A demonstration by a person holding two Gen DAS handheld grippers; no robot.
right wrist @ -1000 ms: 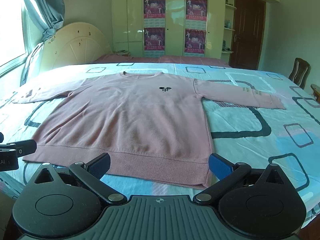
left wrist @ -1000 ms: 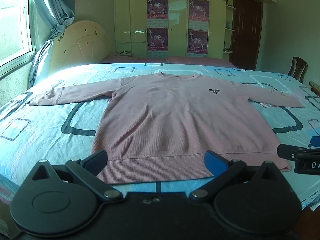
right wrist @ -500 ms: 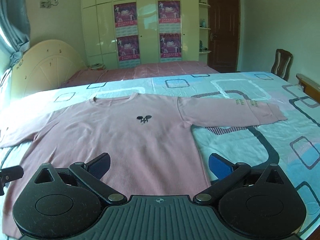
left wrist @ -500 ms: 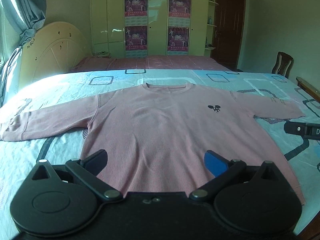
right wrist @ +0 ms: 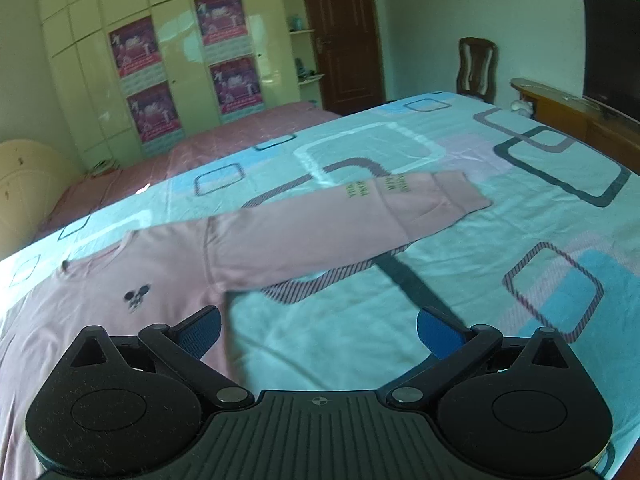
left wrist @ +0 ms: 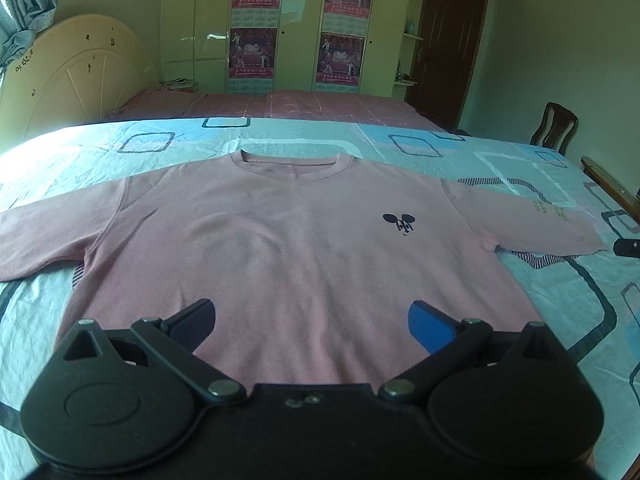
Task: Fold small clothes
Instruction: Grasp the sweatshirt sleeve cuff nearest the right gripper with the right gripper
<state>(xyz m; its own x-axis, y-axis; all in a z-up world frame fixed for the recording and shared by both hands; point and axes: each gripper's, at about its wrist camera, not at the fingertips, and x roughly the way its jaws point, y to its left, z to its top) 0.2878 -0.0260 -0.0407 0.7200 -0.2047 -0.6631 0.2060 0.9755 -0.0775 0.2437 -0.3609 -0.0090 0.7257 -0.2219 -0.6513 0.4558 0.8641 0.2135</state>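
A pink long-sleeved sweater (left wrist: 280,240) lies flat and face up on the bed, sleeves spread to both sides, with a small dark logo on the chest. My left gripper (left wrist: 312,318) is open and empty above the sweater's lower body. My right gripper (right wrist: 318,330) is open and empty over the sheet beside the sweater's (right wrist: 100,312) right side, below its right sleeve (right wrist: 340,232). The right gripper's tip (left wrist: 628,247) shows at the right edge of the left wrist view, near the sleeve cuff.
The bed has a light blue sheet (right wrist: 480,280) with square patterns. A cream headboard (left wrist: 76,92) stands at the left, a wardrobe with posters (left wrist: 300,28) at the back. A wooden chair (right wrist: 478,68) and a wooden bench (right wrist: 568,108) stand to the right.
Both grippers have moved forward over the sweater. The right gripper has swung to the right and now faces the right sleeve. Both stay open.
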